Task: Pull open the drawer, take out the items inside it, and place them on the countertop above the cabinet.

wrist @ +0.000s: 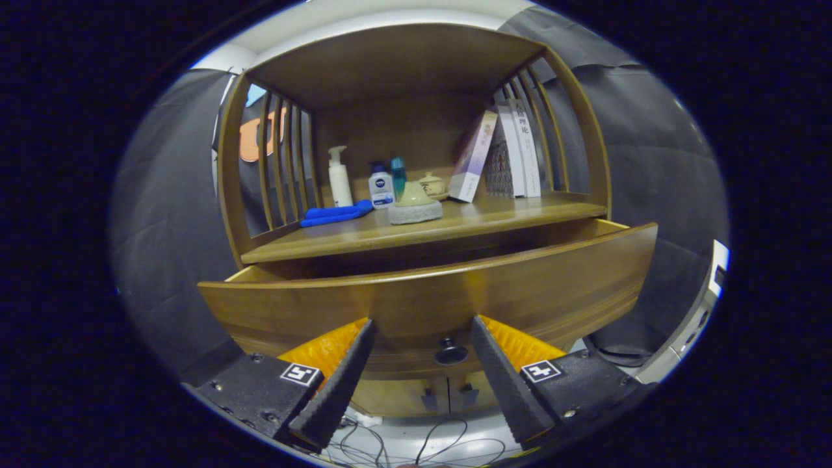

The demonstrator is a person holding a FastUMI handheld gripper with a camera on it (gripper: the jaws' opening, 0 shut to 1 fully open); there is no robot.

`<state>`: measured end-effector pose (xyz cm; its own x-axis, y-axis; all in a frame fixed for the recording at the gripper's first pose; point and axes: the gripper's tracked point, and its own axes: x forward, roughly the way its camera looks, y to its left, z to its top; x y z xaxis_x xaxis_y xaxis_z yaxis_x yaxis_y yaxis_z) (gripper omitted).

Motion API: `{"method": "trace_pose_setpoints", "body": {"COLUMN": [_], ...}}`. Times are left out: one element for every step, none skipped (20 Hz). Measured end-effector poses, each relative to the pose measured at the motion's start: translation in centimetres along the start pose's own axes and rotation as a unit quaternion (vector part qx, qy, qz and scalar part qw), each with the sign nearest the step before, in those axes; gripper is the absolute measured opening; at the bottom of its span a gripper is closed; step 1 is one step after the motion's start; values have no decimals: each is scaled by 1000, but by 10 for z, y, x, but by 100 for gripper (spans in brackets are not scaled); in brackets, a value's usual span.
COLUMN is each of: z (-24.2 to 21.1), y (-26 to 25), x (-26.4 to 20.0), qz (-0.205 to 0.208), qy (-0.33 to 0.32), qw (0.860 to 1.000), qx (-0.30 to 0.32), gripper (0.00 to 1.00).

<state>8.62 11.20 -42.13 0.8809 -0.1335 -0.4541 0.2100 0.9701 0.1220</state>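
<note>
The wooden drawer (429, 296) is pulled out from the cabinet, its curved front panel facing me. Its dark round knob (450, 353) sits low on the panel, between my fingers and apart from both. My gripper (421, 333) is open, its tips close to the drawer front. The inside of the drawer is hidden behind the front panel. Above it lies the countertop (507, 218) with a blue cloth (336, 214), a white pump bottle (338, 177), a small blue-capped bottle (381, 186), a teal bottle (398, 174), a pale lidded pot on a grey pad (415, 203) and a small ceramic jar (431, 184).
Several books (504, 156) lean at the right of the countertop against slatted side rails (539, 130). A shelf roof (396, 62) closes the space above. Cabinet doors (429, 396) sit below the drawer, and cables (422, 445) lie on the floor. White equipment (699, 312) stands to the right.
</note>
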Motion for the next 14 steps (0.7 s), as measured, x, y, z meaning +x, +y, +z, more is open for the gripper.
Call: {"method": "trace_pose_setpoints", "body": {"z": [1, 3, 5, 7, 10, 12, 10, 11, 11, 12, 13, 13, 17, 18], "y": [2, 2, 0, 0, 1, 1, 1, 1, 1, 0, 0, 0, 1, 0], "x": [5, 12, 14, 19, 30, 36, 36, 40, 42, 45, 48, 51, 56, 59], "qz": [0, 0, 0, 1, 0, 0, 0, 0, 0, -1, -1, -1, -1, -2], "qy": [0, 2, 3, 5, 7, 9, 10, 11, 12, 14, 13, 15, 15, 17], "qw": [1000, 1000, 1000, 1000, 1000, 1000, 1000, 1000, 1000, 1000, 1000, 1000, 1000, 1000], "qx": [0, -2, -3, -4, -5, -7, -7, -11, -13, -16, -16, -18, -19, -22], "gripper": [98, 98, 98, 98, 98, 98, 98, 98, 98, 98, 98, 98, 98, 98]}}
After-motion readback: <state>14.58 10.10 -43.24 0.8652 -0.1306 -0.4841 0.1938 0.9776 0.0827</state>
